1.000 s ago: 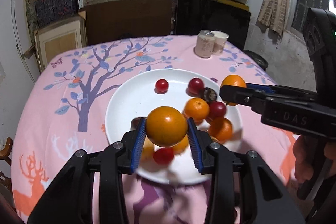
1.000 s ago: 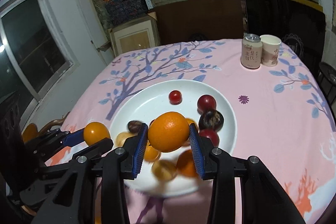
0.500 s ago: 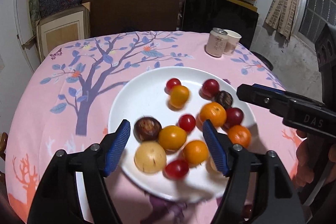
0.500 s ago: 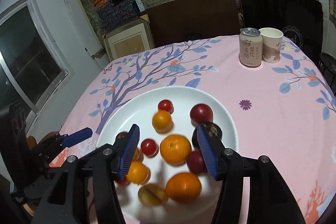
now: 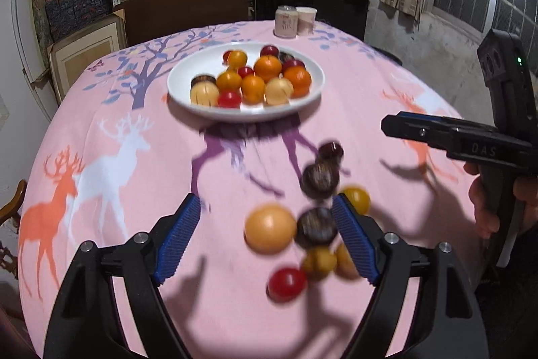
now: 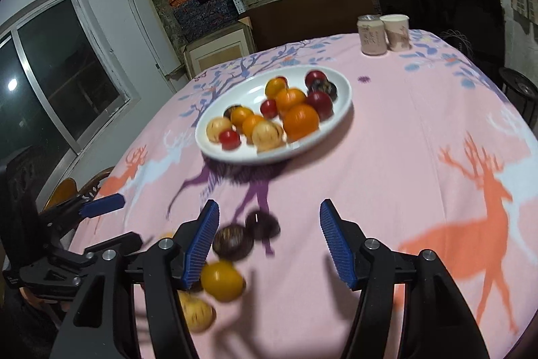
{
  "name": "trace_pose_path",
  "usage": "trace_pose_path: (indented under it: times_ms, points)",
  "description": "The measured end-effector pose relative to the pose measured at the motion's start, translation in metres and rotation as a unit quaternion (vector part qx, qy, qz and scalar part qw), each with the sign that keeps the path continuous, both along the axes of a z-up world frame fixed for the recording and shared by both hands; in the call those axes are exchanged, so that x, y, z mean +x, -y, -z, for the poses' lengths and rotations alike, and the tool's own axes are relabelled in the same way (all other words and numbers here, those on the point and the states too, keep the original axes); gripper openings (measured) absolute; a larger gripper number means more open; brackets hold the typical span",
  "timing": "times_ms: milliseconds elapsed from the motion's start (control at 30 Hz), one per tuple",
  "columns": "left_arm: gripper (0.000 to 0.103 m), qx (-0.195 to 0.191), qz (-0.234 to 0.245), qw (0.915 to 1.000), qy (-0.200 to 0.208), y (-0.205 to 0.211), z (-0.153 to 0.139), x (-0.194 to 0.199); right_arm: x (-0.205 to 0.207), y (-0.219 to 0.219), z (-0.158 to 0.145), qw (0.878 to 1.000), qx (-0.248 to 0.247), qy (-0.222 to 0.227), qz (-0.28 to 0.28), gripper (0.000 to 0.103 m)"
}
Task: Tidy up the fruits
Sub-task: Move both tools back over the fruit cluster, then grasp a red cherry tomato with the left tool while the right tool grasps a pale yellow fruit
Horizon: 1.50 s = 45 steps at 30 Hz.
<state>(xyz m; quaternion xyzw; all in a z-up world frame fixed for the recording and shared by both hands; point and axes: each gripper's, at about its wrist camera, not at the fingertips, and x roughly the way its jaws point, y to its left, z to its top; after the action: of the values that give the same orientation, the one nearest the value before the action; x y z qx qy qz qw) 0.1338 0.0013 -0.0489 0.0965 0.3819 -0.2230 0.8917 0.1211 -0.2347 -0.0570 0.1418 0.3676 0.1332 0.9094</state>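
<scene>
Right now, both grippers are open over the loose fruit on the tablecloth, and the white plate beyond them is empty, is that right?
Not quite: the white plate is not empty but piled with fruit, as the left wrist view shows. The left gripper and right gripper are indeed open.

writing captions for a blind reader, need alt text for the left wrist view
The left gripper hangs open, holding nothing, over a cluster of loose fruit on a pink tablecloth. Farther back sits a white plate piled with fruit, and the right gripper reaches in from the right edge.
</scene>
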Motion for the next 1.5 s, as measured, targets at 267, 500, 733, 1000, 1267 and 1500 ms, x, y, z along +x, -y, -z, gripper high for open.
trace_pose_path:
  times_ms: [267,500,733,1000,1267,1500]
  points:
    - [0.068,0.033,-0.015,0.9993,-0.004,-0.010,0.031,-0.050,-0.023,0.010,0.033,1.000,0.024,-0.012,0.015,0.063]
    - [0.042,0.056,-0.030,0.9977,-0.021,0.003,0.049,-0.036,-0.026,0.009,0.033,1.000,0.024,-0.005,0.011,0.063]
    - [0.029,0.050,-0.016,0.9985,-0.016,0.009,0.058,-0.031,-0.027,0.010,0.032,0.999,0.030,-0.002,0.012,0.063]
    - [0.028,0.027,-0.017,0.9994,-0.016,0.005,0.057,-0.030,-0.024,0.007,0.033,1.000,0.018,-0.009,0.013,0.063]
    - [0.028,0.012,-0.039,0.9991,-0.012,-0.002,0.055,-0.029,-0.027,-0.001,0.031,1.000,-0.009,-0.008,0.014,0.063]
    - [0.028,0.002,-0.059,0.9982,-0.012,-0.009,0.053,-0.026,-0.044,-0.052,0.028,0.996,-0.069,-0.002,-0.051,0.063]
